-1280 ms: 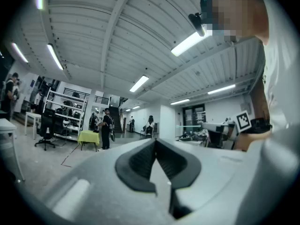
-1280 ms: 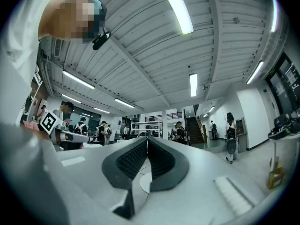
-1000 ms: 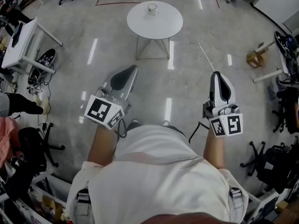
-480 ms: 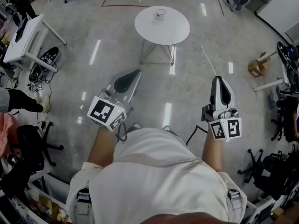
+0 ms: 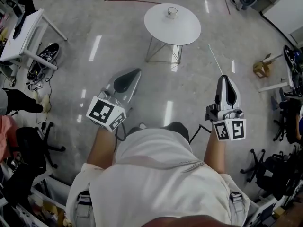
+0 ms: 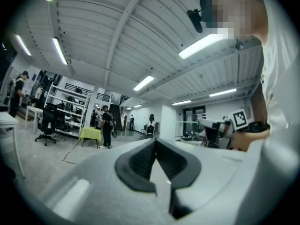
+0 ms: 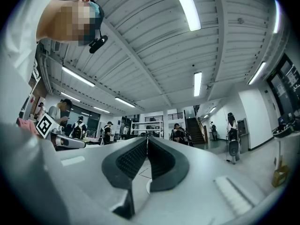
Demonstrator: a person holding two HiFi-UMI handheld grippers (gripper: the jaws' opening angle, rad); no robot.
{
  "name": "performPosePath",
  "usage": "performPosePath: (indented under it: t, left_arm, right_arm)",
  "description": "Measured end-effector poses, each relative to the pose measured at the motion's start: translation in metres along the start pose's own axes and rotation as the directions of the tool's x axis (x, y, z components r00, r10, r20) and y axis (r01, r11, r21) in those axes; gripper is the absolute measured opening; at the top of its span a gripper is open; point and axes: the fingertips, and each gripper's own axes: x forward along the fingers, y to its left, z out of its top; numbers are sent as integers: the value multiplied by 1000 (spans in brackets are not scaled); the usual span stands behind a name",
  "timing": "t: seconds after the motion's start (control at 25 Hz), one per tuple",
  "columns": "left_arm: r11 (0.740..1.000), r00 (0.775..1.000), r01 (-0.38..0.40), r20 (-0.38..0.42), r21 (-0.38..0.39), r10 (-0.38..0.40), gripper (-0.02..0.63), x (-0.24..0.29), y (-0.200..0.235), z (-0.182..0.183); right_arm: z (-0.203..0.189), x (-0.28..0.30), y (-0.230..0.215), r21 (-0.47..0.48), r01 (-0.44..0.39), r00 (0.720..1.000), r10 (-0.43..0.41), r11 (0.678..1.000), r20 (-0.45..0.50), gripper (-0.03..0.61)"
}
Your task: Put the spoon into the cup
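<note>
Spoon (image 5: 214,56) looks like a thin pale stick, and it pokes out from the tip of the right tongs (image 5: 222,77). I take it for the spoon, though it is too thin to be sure. The right tongs are pressed together, and in the right gripper view the two dark pads meet at the tip with the stick pinched there. The left tongs (image 5: 138,72) are closed too, and nothing is held in them. The cup (image 5: 172,12) stands near the far edge of a round white worktop (image 5: 189,30), out across the shiny floor (image 5: 71,79). It is well apart from both tongs. The person stands back from the worktop, so the job has hardly begun. The spoon is in hand but far from the cup. From the right tongs the cup lies ahead and a bit to the left. The spoon's long line points forward and leans left as well, so it aims roughly at the worktop, a little to the right of the cup. The cup sits about between the two tongs. The spoon's far end is the nearest thing to it, so the right hand should do the job. I think the person must walk closer, bring the spoon over the cup and tip it down to go in.
</note>
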Motion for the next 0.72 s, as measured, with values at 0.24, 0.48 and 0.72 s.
performPosePath:
  t: [0.24,0.48,0.72]
  left_arm:
    - [1000,1000,11,-11,-26,-11,0,24,27,-11]
    - [1000,1000,-21,-11,-9,21,0,73,67,-9]
    - [998,998,-62,-12,25,63,0,156,97,9]
  right_arm:
    - [-15,33,-14,-1,10,999,-10,1000,-45,9]
    - [-34,96,-49,17,-30,999,31,999,-24,11]
    - [-38,166,-118,34,-78,997,78,996,-3,11]
